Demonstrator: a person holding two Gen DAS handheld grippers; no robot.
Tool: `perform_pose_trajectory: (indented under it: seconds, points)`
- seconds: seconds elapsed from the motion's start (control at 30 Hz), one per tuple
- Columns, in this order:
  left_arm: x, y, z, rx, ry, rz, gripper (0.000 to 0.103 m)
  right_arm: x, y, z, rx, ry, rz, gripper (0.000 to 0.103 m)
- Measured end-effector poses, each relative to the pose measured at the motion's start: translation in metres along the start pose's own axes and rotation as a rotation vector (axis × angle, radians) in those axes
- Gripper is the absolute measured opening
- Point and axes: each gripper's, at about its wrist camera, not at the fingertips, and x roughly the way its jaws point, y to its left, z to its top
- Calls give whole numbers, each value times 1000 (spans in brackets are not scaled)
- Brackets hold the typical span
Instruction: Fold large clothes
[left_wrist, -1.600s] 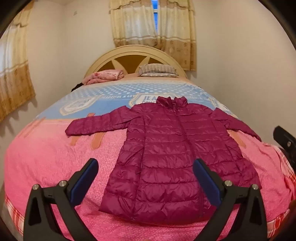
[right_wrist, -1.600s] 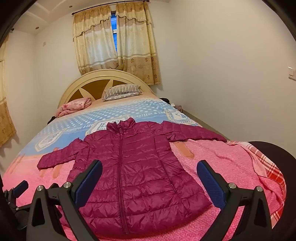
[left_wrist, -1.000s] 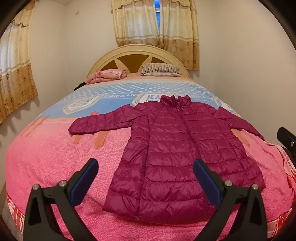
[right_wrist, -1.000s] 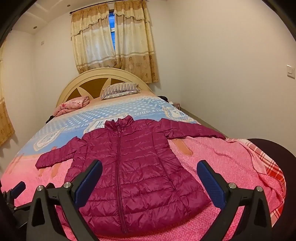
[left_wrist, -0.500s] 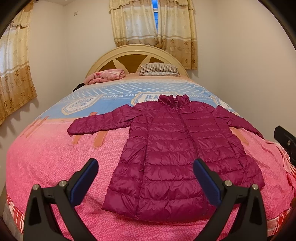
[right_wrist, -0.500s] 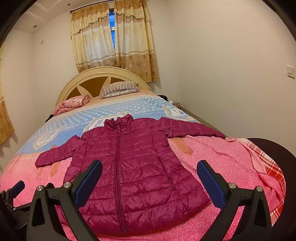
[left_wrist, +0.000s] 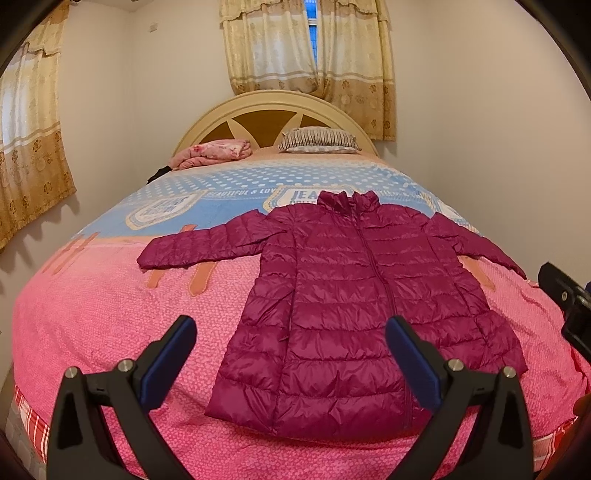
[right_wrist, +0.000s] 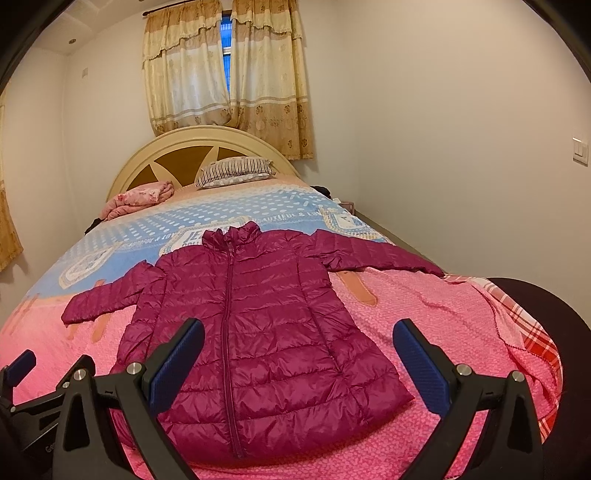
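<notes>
A magenta quilted puffer jacket (left_wrist: 354, 295) lies flat and zipped on the bed, collar toward the headboard, both sleeves spread out sideways. It also shows in the right wrist view (right_wrist: 251, 325). My left gripper (left_wrist: 290, 347) is open and empty, held above the foot of the bed in front of the jacket's hem. My right gripper (right_wrist: 297, 350) is open and empty, also just short of the hem. The right gripper's body shows at the right edge of the left wrist view (left_wrist: 565, 299).
The bed has a pink and blue bedspread (left_wrist: 103, 317). A striped pillow (left_wrist: 317, 142) and a folded pink blanket (left_wrist: 214, 153) lie by the cream headboard (left_wrist: 266, 107). Walls stand close on both sides. A dark rounded object (right_wrist: 546, 314) is at the bed's right corner.
Both grippers have drifted only slightly, with small shifts in view. The jacket has not moved and both grippers stay open.
</notes>
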Motion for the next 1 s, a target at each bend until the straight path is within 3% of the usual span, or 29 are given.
perform_pose_trajectory:
  seconds: [1.0]
  points:
    - [2,-2,-2,22,24,2,103,13,2,-7,-2,54,19,102]
